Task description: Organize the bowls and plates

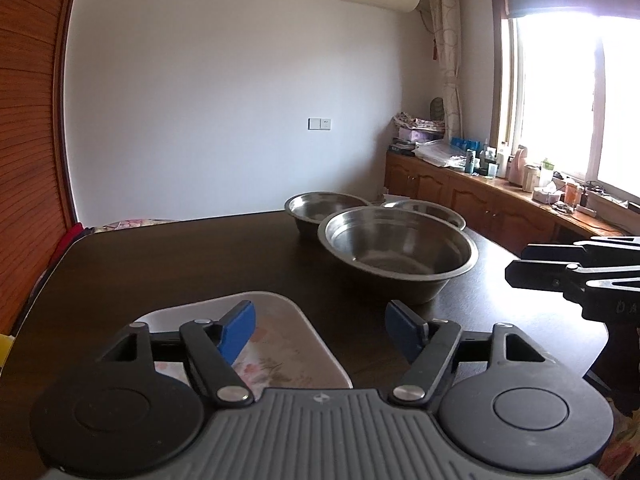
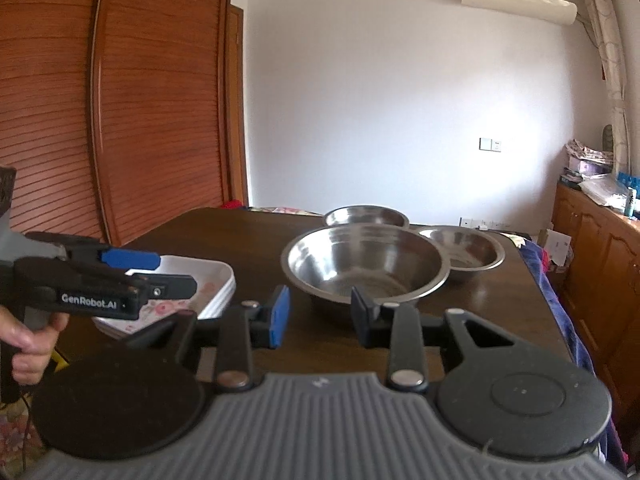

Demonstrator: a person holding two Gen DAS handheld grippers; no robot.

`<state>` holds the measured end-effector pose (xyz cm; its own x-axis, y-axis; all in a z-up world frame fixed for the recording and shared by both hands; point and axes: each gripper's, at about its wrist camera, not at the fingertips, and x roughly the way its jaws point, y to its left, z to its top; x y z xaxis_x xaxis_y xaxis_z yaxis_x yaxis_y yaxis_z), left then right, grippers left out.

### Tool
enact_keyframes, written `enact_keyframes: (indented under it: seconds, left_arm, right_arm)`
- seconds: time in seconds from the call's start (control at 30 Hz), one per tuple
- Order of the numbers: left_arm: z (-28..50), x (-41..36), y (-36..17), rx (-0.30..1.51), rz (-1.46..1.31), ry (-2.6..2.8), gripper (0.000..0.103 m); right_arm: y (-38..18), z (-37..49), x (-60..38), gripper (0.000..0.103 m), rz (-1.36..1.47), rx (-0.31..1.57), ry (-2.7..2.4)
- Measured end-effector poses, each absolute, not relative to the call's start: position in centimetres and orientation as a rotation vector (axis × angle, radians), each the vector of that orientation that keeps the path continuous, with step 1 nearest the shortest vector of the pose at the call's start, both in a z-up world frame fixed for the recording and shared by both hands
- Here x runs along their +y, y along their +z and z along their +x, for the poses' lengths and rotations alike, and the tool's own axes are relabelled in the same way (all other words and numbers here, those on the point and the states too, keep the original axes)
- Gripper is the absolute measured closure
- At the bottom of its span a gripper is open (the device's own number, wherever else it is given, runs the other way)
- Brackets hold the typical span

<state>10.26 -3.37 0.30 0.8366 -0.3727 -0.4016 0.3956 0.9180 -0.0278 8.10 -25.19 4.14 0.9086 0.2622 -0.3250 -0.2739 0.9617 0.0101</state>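
Note:
Three steel bowls stand on the dark table (image 1: 160,264): a large one (image 1: 400,248) (image 2: 364,264) in front, two smaller ones (image 1: 324,208) (image 1: 428,208) behind it. A stack of white square floral plates (image 1: 280,344) (image 2: 212,280) lies near the front left. My left gripper (image 1: 322,334) (image 2: 168,272) is open wide above the stack's right edge, its left pad over the top plate, gripping nothing. My right gripper (image 2: 320,316) (image 1: 518,262) hovers just before the large bowl, its jaws partly apart with nothing between them.
A person's hand (image 2: 28,344) holds the left gripper's handle. Wooden slatted wardrobe doors (image 2: 120,120) rise behind the table's left side. A low cabinet (image 1: 500,200) crowded with bottles runs under the window at the right. Blue cloth (image 2: 548,276) hangs at the table's right edge.

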Motion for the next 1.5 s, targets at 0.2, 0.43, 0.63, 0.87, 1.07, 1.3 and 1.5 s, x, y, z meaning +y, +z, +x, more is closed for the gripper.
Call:
enact_keyframes:
  seconds: [0.2, 0.43, 0.63, 0.87, 1.07, 1.3, 1.5]
  left_arm:
    - [11.6, -4.3, 0.5, 0.412, 0.029, -0.419, 0.003]
    - [14.1, -5.9, 1.0, 0.402, 0.011, -0.419, 0.003]
    - [17.0, -6.9, 1.4, 0.415, 0.001, -0.413, 0.007]
    - [19.7, -8.3, 1.1, 0.459, 0.019, -0.413, 0.017]
    - [21.4, -9.0, 0.5, 0.496, 0.056, -0.401, 0.022]
    - [22.9, -9.2, 0.1, 0.542, 0.072, -0.406, 0.022]
    - [23.6, -9.6, 0.1, 0.584, 0.065, -0.447, 0.038]
  right_arm:
    - [4.1, 9.2, -26.5, 0.066, -0.019, 0.325, 0.262]
    - [4.1, 11.9, -28.3, 0.053, -0.018, 0.318, 0.243]
    - [3.5, 15.4, -30.0, 0.052, -0.015, 0.341, 0.236]
    - [3.2, 19.0, -31.5, 0.051, -0.025, 0.375, 0.235]
    - [2.4, 21.3, -32.4, 0.052, 0.005, 0.447, 0.257]
    - [1.6, 22.5, -32.9, 0.052, 0.035, 0.510, 0.277]
    - [1.5, 22.6, -32.7, 0.052, 0.051, 0.532, 0.306]
